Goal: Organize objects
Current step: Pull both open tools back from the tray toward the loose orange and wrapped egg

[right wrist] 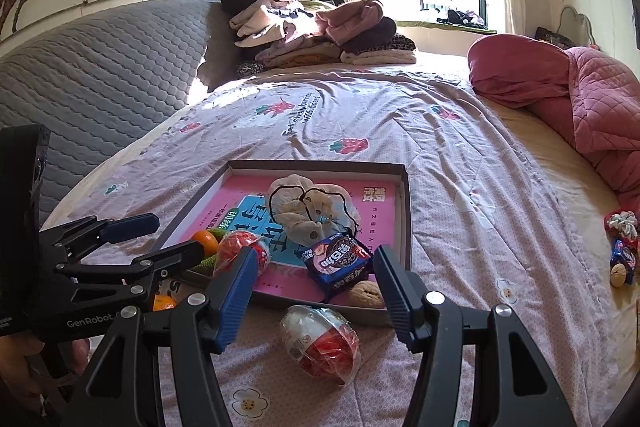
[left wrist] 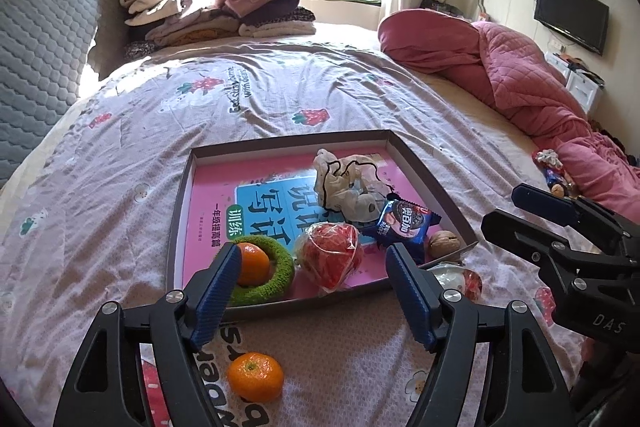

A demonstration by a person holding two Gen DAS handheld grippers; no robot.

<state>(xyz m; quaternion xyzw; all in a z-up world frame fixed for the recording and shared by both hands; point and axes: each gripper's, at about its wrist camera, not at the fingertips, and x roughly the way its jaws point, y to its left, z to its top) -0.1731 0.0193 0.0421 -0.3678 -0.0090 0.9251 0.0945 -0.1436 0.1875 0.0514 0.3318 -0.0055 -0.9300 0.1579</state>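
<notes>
Tray (left wrist: 182, 211) w/ snacks, tangerine (left wrist: 255, 381) + egg (right wrist: 320, 341) outside, both tongs released

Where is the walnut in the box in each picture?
Left wrist view: the walnut sits right of centre, in the box's near right corner.
Right wrist view: the walnut sits just below centre, at the box's near edge.
Shared landmark: the blue snack packet lies right beside it.
</notes>
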